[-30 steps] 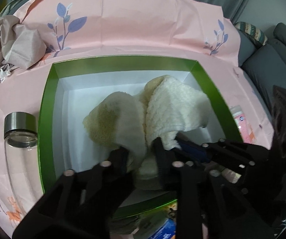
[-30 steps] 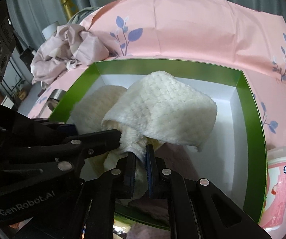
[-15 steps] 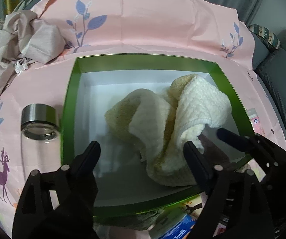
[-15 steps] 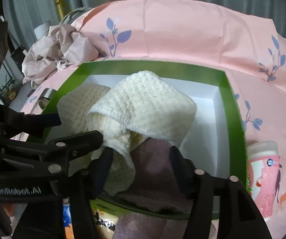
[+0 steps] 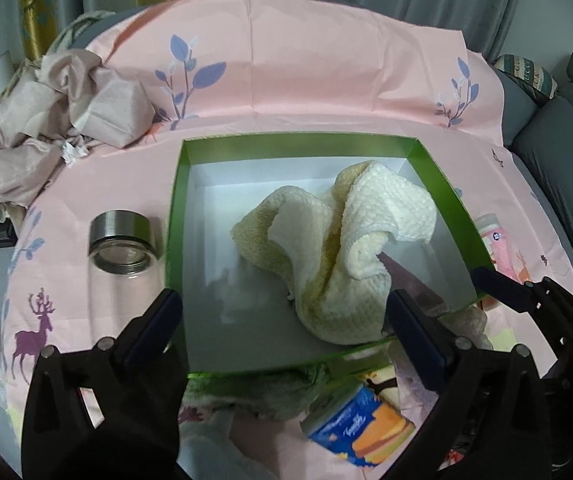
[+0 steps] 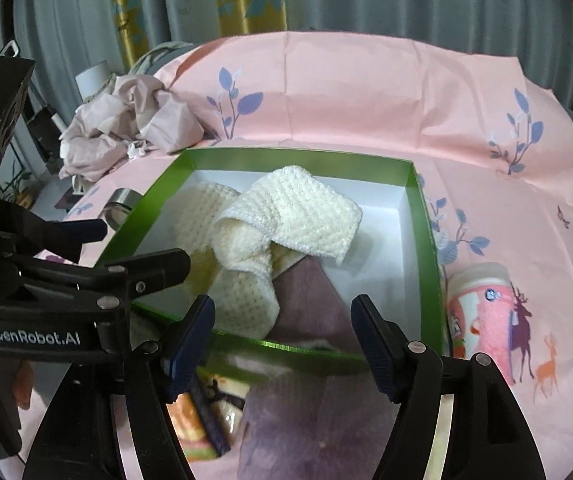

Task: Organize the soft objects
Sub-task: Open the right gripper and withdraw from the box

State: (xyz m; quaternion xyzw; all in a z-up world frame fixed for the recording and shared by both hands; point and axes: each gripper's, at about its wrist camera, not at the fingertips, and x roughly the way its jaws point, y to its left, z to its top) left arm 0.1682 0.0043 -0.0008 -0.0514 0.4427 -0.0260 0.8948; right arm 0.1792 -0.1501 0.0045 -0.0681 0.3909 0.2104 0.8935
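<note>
the cream towel (image 5: 338,248) lies crumpled in the green box (image 5: 174,216), its bulk running from the far right corner toward the near edge. both the left gripper (image 5: 282,320) and right gripper (image 6: 282,332) are opening with nothing between their jaws. the towel's near end sits just ahead of both, slightly closer to the right one, i judge.

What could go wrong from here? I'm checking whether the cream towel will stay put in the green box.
The cream towel sits bunched near the green box's front rim, partly over a mauve cloth that drapes across that rim; pulling the cloth could drag the towel out. Both jaws are opening with nothing gripped: the left gripper and right gripper straddle the rim and might snag it.
</note>
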